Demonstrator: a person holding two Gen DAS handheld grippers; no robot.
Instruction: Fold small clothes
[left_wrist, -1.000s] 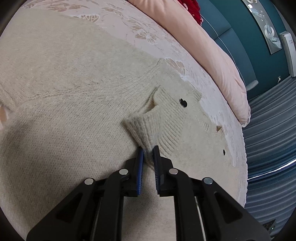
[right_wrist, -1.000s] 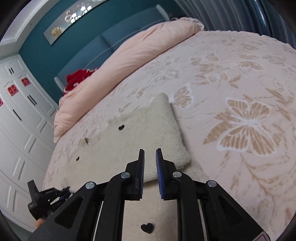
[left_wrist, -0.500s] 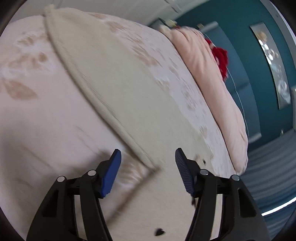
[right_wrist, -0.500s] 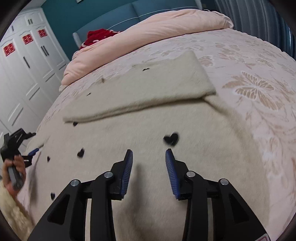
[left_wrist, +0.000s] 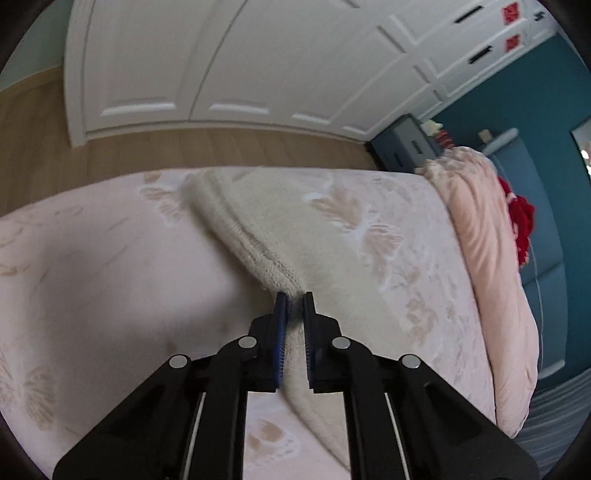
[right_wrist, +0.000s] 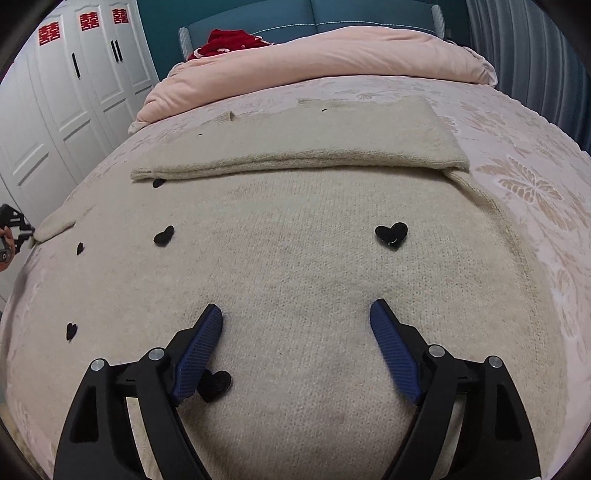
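Presently the left gripper (left_wrist: 294, 295) has its fingers clamped on the cream sweater (right_wrist: 314, 266) hem at the bed's (right_wrist: 535, 122) left edge; right gripper (right_wrist: 295, 317), fingers opening and empty, hovers mid-garment, sweater running crosswise

The lower part of the sweater (right_wrist: 295, 277) is cut off by the right wrist view's bottom edge. One black heart (right_wrist: 216, 384) is partly hidden behind a finger (right_wrist: 199, 347). The left tongs (right_wrist: 11, 236) are cropped at that view's left edge.
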